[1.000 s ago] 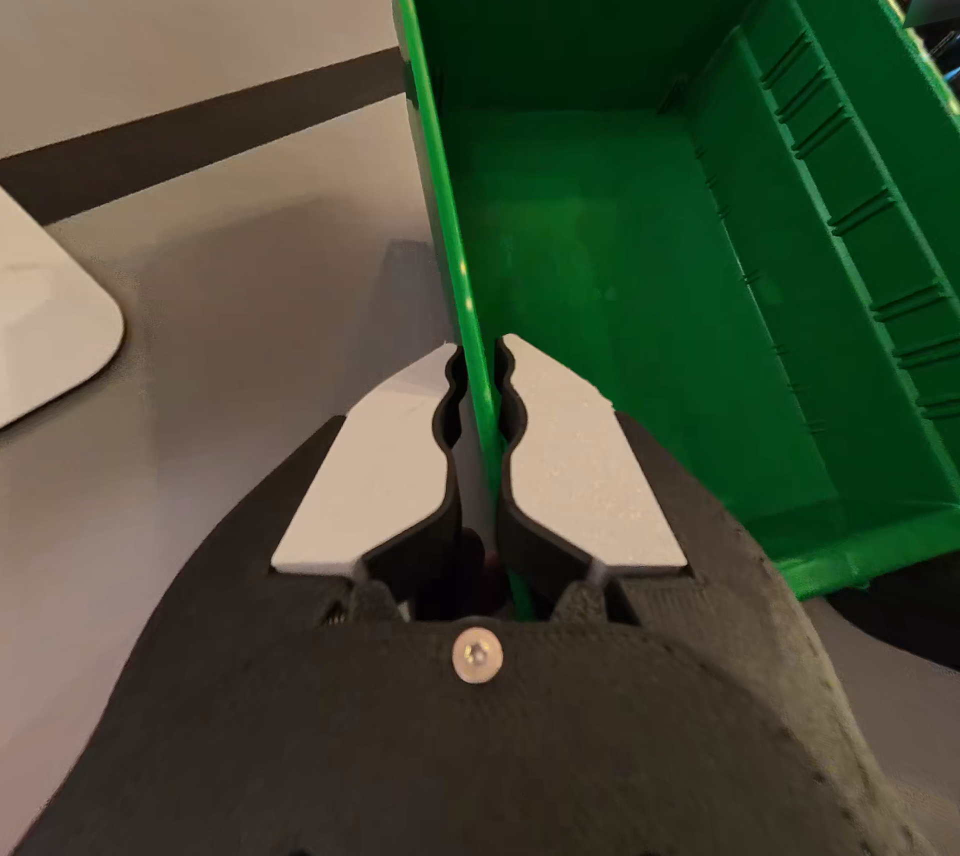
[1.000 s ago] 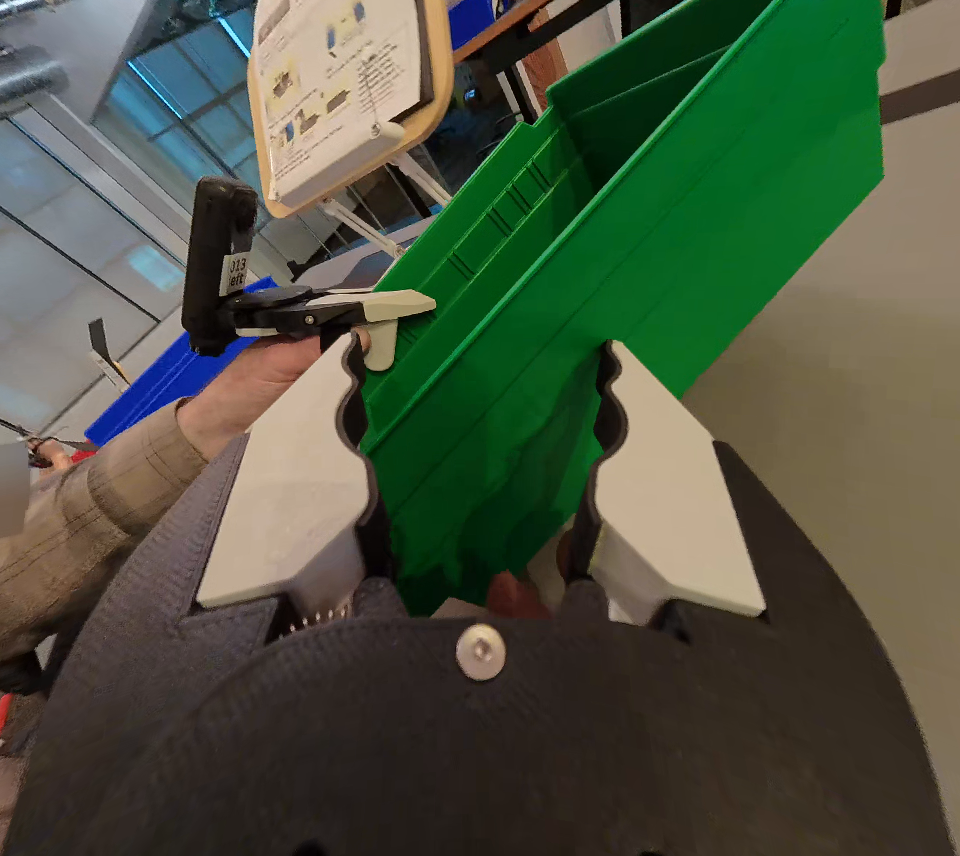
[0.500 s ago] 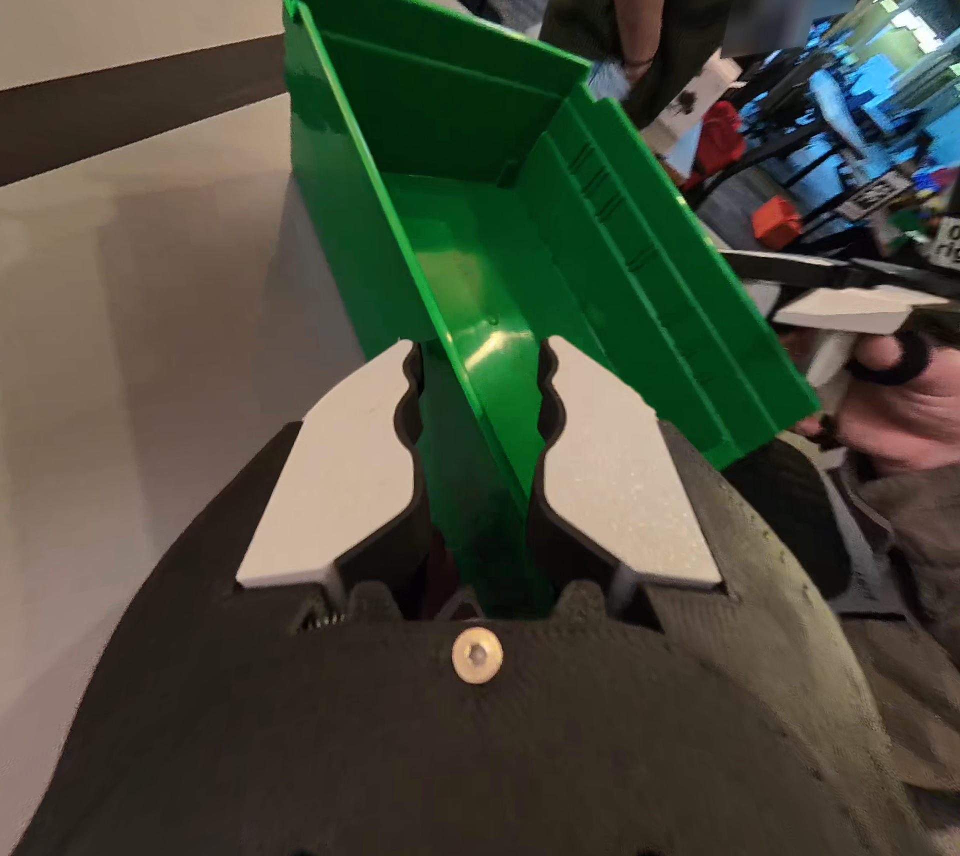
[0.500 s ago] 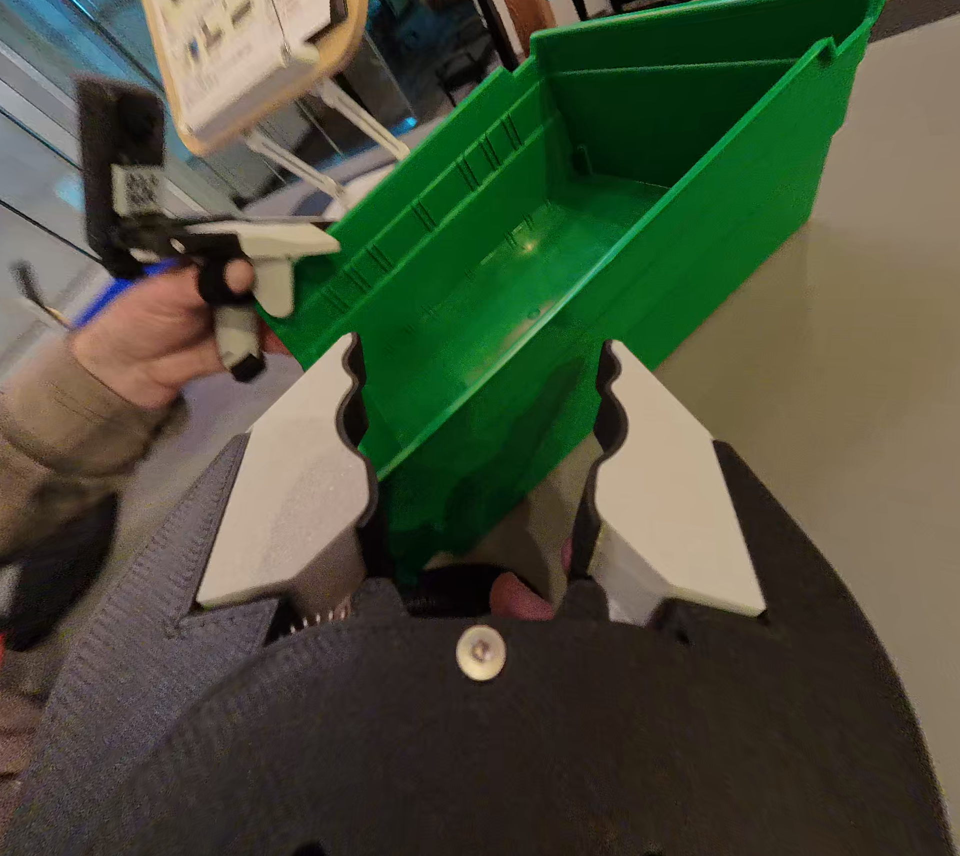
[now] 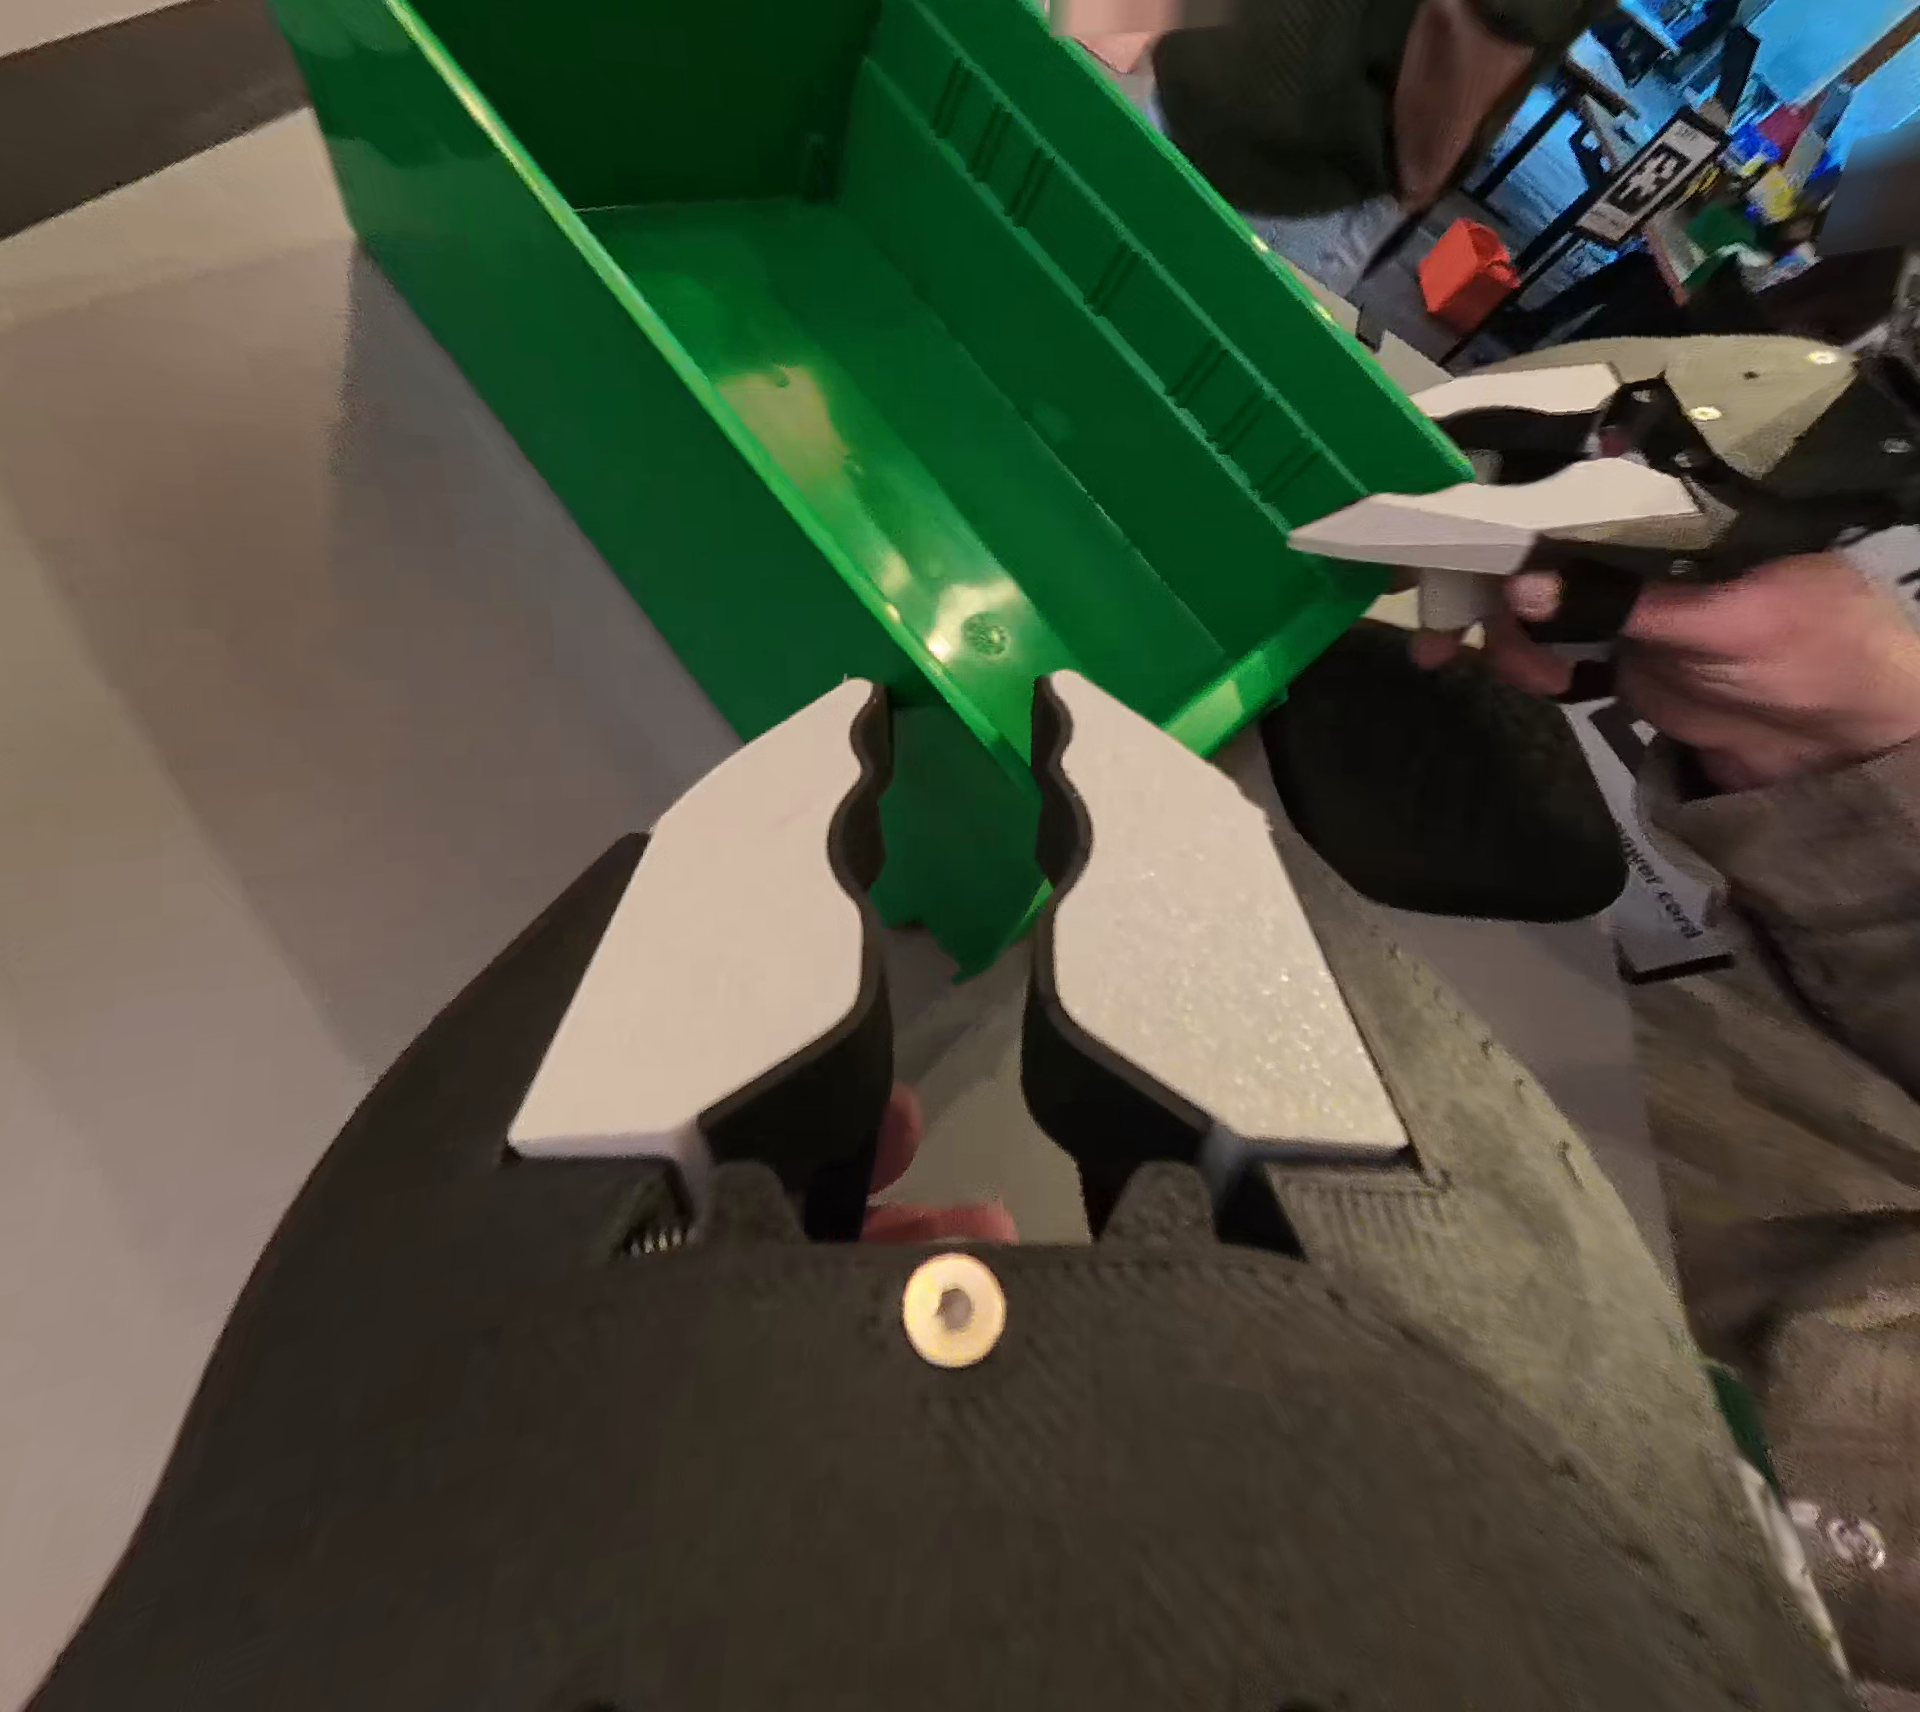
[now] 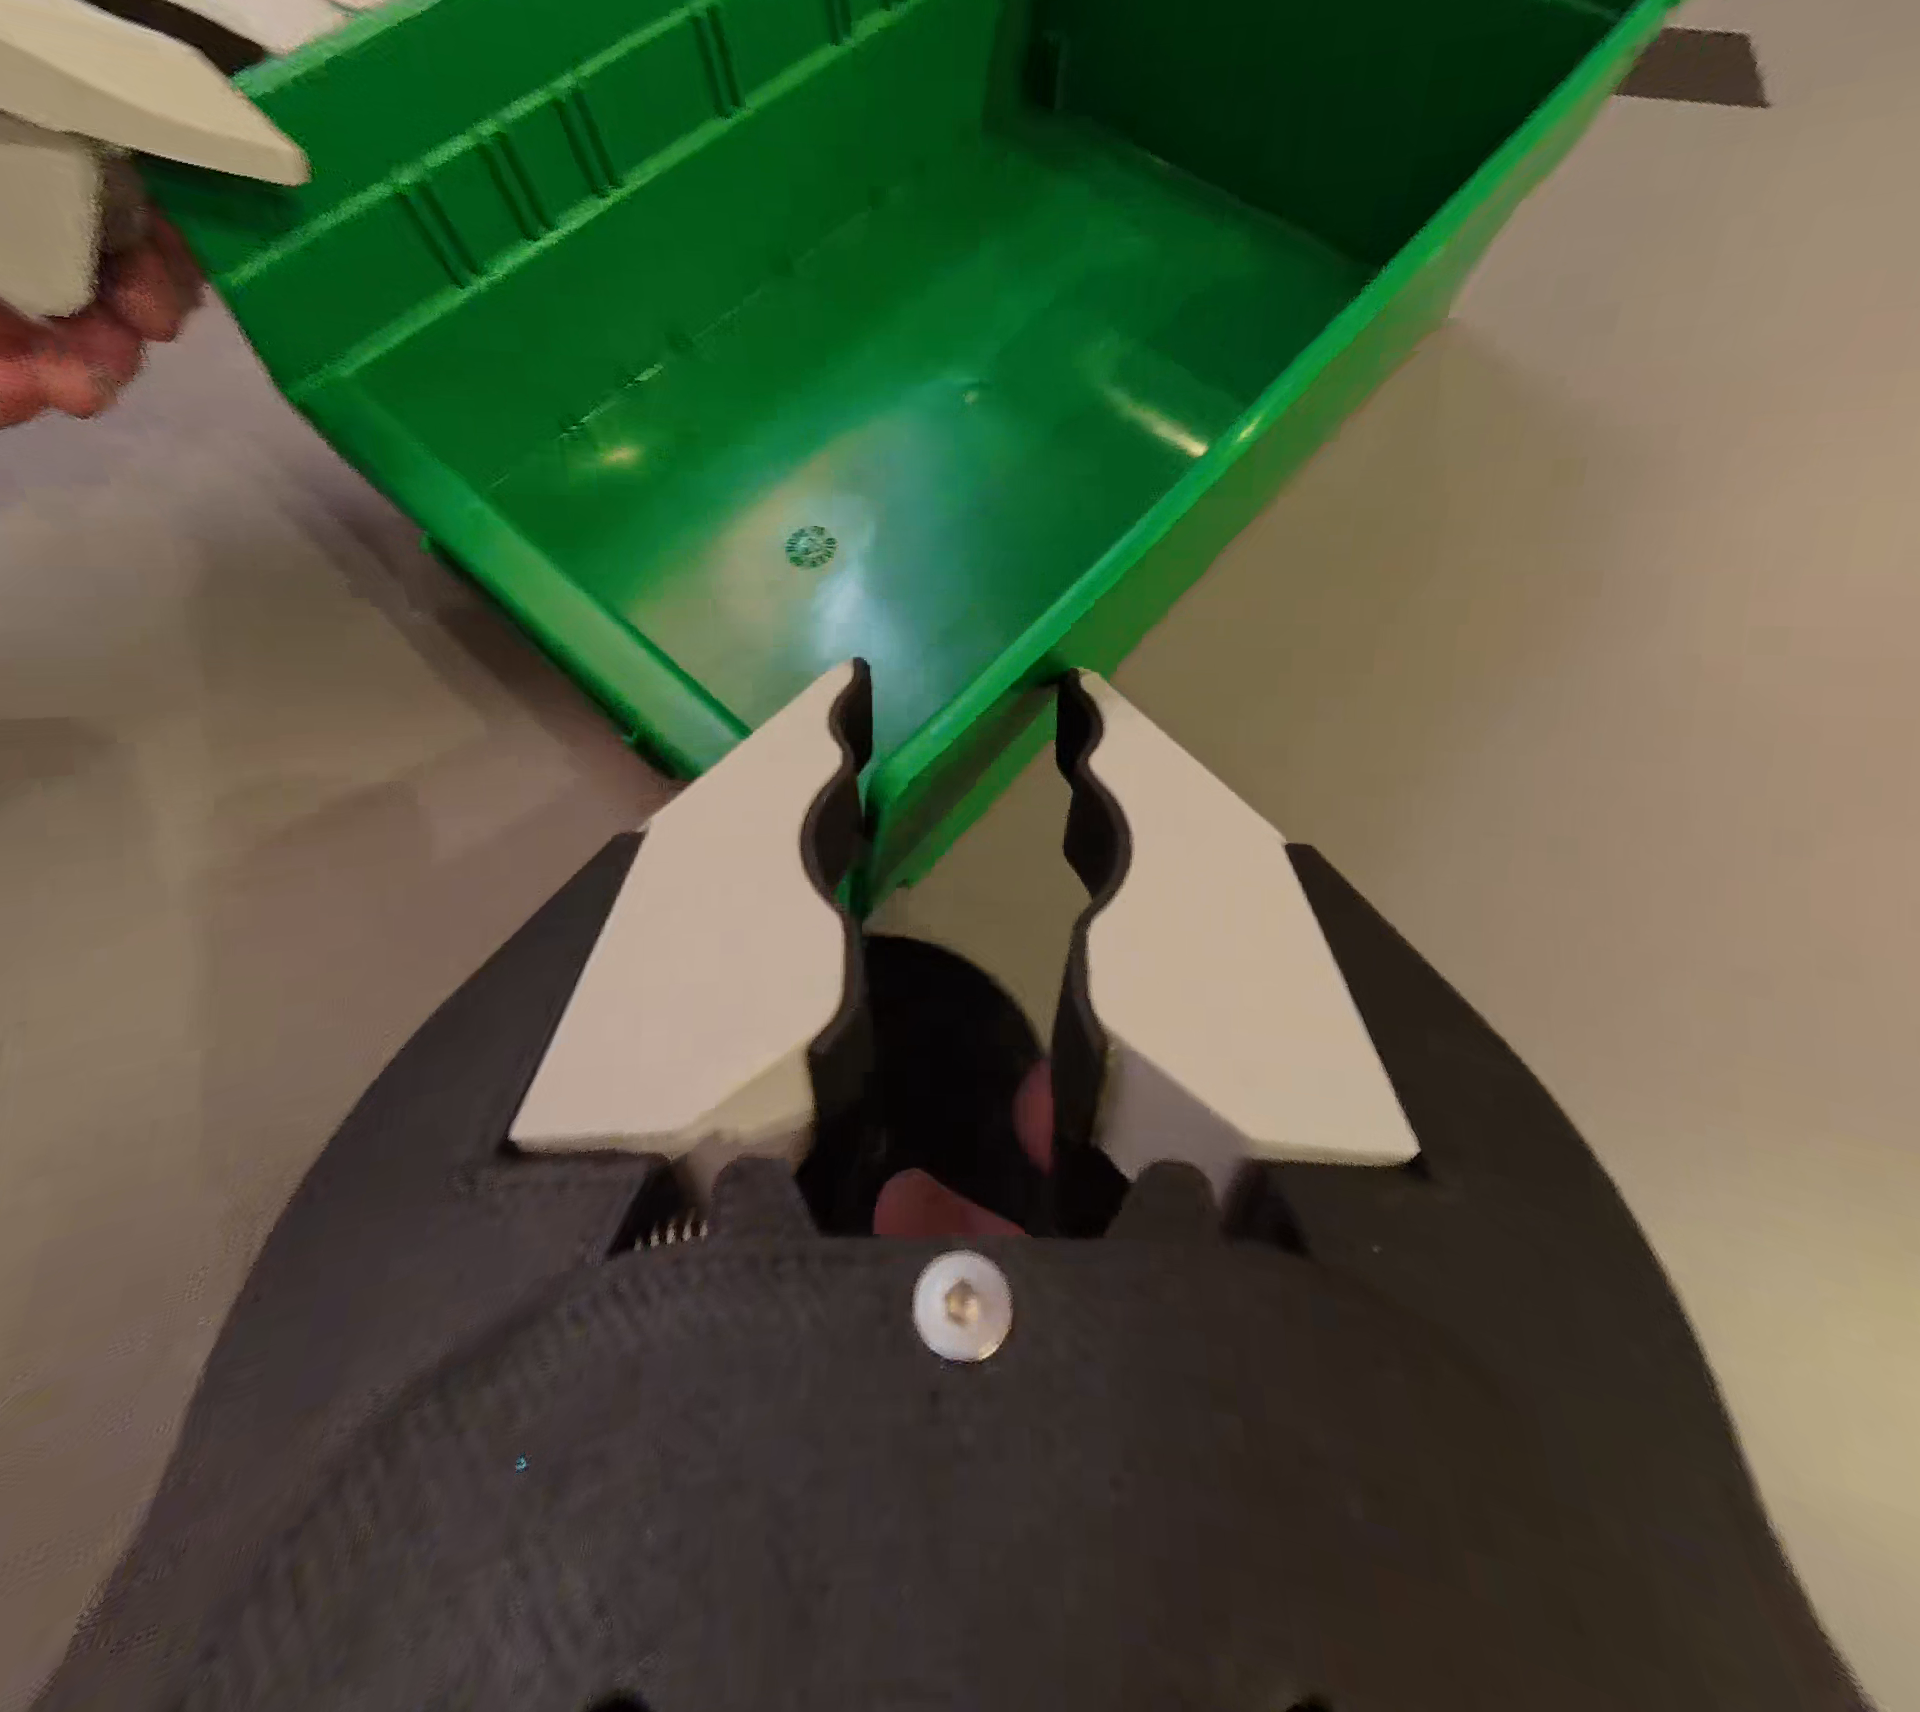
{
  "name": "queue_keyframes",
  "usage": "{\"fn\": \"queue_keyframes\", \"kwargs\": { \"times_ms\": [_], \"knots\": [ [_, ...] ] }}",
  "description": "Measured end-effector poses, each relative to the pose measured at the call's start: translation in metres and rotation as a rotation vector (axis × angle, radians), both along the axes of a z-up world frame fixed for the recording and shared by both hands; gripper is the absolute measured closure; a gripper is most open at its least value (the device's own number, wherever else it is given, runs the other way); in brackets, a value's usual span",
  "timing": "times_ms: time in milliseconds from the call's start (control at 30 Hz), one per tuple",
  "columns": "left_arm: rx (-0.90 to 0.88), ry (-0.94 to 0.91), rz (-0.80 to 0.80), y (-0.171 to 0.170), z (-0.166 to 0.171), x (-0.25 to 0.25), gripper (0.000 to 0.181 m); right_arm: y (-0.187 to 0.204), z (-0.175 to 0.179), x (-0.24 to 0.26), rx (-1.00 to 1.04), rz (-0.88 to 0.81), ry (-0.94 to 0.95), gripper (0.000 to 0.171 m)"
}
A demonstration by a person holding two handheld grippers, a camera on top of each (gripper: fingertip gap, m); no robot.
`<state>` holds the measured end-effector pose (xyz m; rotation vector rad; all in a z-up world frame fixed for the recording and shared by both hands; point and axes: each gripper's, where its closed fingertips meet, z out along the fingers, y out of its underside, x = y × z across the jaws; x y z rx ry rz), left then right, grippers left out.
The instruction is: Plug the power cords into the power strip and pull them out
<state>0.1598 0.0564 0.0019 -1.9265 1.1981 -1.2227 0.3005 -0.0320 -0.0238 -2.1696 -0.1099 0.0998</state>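
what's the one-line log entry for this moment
left gripper: open at bin wall | right gripper: open at bin corner | green bin: empty, on table

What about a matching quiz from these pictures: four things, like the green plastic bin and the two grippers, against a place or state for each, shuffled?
Things:
1. green plastic bin
2. left gripper
3. right gripper
4. dark stripe on the grey table

Places or states:
A. open, at the bin's near right corner
B. beyond the bin's far end
C. empty inside
D. open, at the bin's near left corner

Pairs: 1-C, 2-D, 3-A, 4-B
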Motion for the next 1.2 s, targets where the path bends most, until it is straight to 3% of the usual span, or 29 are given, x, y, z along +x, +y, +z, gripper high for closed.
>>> {"fn": "queue_keyframes", "kwargs": {
  "times_ms": [433, 767, 1033, 1100, 1200],
  "knots": [
    [-0.009, -0.028, -0.008, -0.016, 0.003, 0.086, 0.15, 0.052, -0.003, 0.13, -0.063, -0.112, -0.174, 0.167],
    [-0.074, -0.088, 0.065, -0.02, 0.004, 0.154, 0.149, 0.084, -0.003, 0.203, -0.043, -0.066, -0.181, 0.167],
    [-0.102, -0.115, 0.117, -0.016, 0.004, 0.182, 0.148, 0.1, -0.003, 0.23, -0.02, -0.069, -0.163, 0.167],
    [-0.1, -0.122, 0.113, -0.016, 0.004, 0.182, 0.148, 0.1, -0.004, 0.231, -0.023, -0.06, -0.165, 0.164],
    [-0.087, -0.138, 0.102, -0.017, 0.008, 0.175, 0.136, 0.097, -0.001, 0.233, -0.028, -0.062, -0.185, 0.131]
  ]
}}
